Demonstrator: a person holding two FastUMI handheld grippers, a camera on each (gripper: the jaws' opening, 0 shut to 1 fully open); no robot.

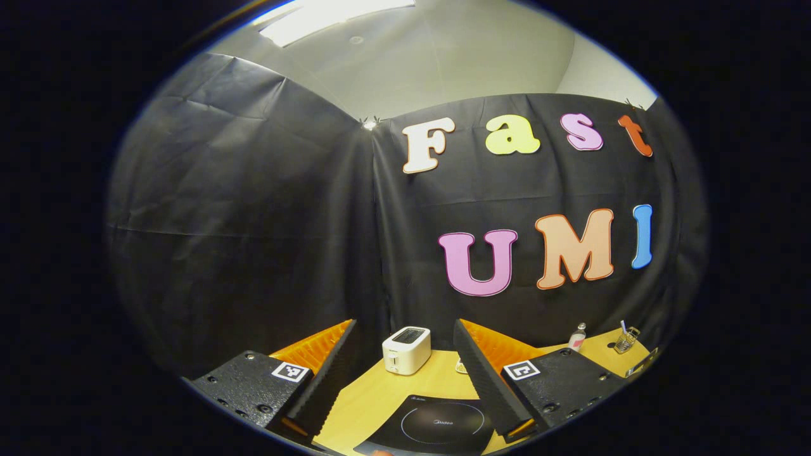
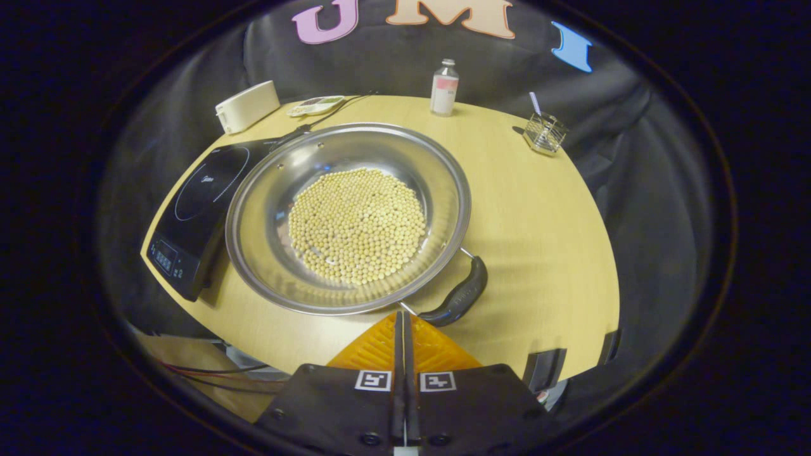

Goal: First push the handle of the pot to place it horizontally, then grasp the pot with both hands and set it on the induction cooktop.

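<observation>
Now left tongs wide (holding nothing), right tongs closed beside pot handle.

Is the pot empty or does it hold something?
Not empty: the pot holds a layer of small yellow beans across its bottom.

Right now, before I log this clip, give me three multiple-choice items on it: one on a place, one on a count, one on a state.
1. Where is the pot?
A. on the table beside the cooktop
B. centred on the cooktop
C. on the toaster

2. How many bottles stand on the table?
A. three
B. one
C. none

3. The right gripper is:
A. wide open
B. holding the bottle
C. shut, empty

Answers: 1 A, the cooktop's ring is bare; 2 B, a single bottle; 3 C, fingers meet with nothing between.
</observation>
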